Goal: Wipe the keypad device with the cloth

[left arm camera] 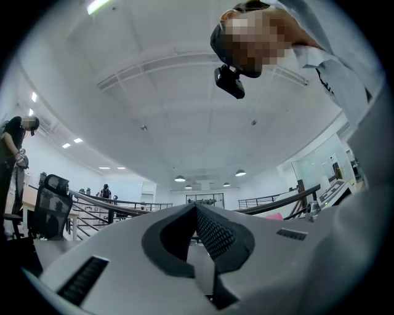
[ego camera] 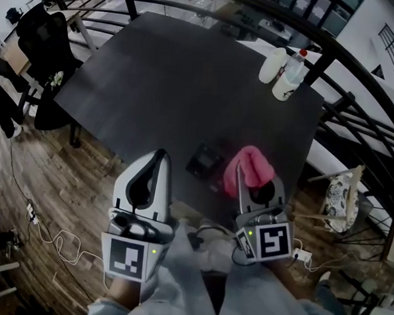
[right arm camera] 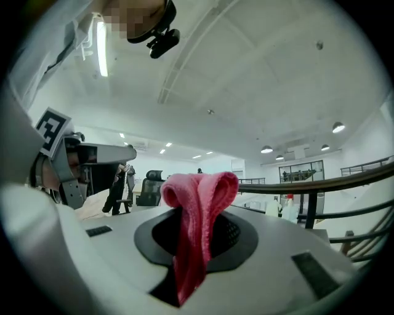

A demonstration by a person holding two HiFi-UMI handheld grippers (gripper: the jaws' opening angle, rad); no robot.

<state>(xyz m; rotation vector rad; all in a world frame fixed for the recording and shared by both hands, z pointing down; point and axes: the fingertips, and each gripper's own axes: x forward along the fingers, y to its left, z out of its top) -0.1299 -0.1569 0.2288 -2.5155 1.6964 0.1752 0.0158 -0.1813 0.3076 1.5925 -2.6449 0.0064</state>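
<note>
A small dark keypad device (ego camera: pixel 204 160) lies near the front edge of the black table (ego camera: pixel 188 86). Just right of it, my right gripper (ego camera: pixel 251 182) is shut on a pink cloth (ego camera: pixel 249 167), which bunches up over its jaw tips. In the right gripper view the pink cloth (right arm camera: pixel 197 215) hangs pinched between the jaws of the right gripper (right arm camera: pixel 198 231), which point upward. My left gripper (ego camera: pixel 155 165) is held left of the keypad, jaws together and empty. The left gripper (left arm camera: pixel 196 229) shows shut in its own view, aimed at the ceiling.
Two white bottles (ego camera: pixel 282 67) stand at the table's far right corner. A black railing (ego camera: pixel 347 96) curves past the table's right side. An office chair (ego camera: pixel 47 51) sits at the left. Cables (ego camera: pixel 52 238) trail over the wooden floor.
</note>
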